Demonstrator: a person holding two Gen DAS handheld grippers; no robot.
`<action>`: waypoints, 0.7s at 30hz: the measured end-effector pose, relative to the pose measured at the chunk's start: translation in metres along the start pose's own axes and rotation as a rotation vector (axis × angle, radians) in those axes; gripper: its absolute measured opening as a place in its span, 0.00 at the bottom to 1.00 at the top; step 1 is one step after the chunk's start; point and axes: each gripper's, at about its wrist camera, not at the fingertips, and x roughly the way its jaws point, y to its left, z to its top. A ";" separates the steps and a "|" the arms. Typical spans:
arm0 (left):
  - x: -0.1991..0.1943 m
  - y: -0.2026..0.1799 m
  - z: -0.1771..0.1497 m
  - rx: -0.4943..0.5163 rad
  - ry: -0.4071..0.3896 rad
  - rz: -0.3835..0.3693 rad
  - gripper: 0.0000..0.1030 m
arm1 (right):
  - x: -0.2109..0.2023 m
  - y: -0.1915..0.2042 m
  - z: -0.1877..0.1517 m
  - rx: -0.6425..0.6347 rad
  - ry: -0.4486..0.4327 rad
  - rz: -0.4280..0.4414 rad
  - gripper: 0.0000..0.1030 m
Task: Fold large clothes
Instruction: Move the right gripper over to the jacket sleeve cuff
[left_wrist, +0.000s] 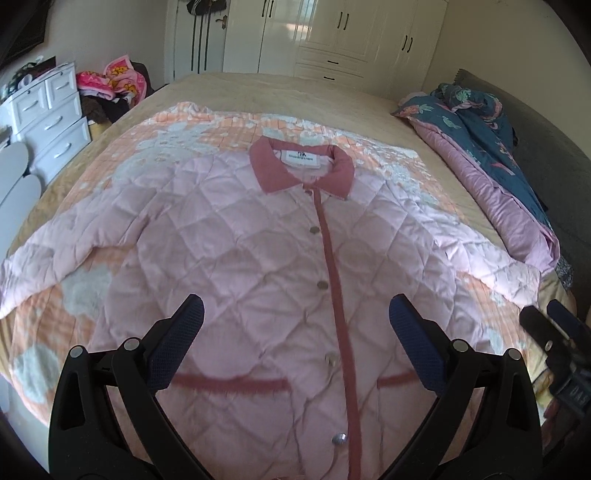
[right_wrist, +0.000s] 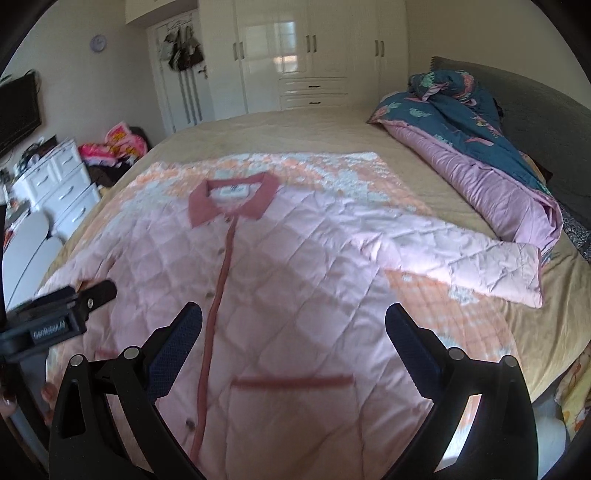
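A pale pink quilted jacket lies flat and face up on the bed, buttoned, with a darker pink collar at the far end and both sleeves spread sideways. My left gripper hovers open above its lower front, nothing between the fingers. My right gripper is open too, above the jacket's right half near the pocket trim. The right sleeve reaches toward the rolled quilt. In the left wrist view the right gripper shows at the right edge. The right wrist view has the left gripper at its left edge.
An orange and white blanket lies under the jacket on the tan bed. A rolled blue floral and purple quilt lies along the right side by the grey headboard. White drawers and a clothes pile stand left; wardrobes behind.
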 end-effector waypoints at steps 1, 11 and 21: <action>0.003 -0.001 0.004 -0.003 0.003 -0.001 0.91 | 0.004 -0.003 0.007 0.015 -0.004 0.001 0.96; 0.044 -0.024 0.043 0.016 0.028 0.010 0.91 | 0.042 -0.044 0.064 0.148 -0.060 -0.033 0.96; 0.098 -0.051 0.072 0.037 0.066 0.014 0.91 | 0.117 -0.125 0.069 0.354 -0.014 -0.149 0.96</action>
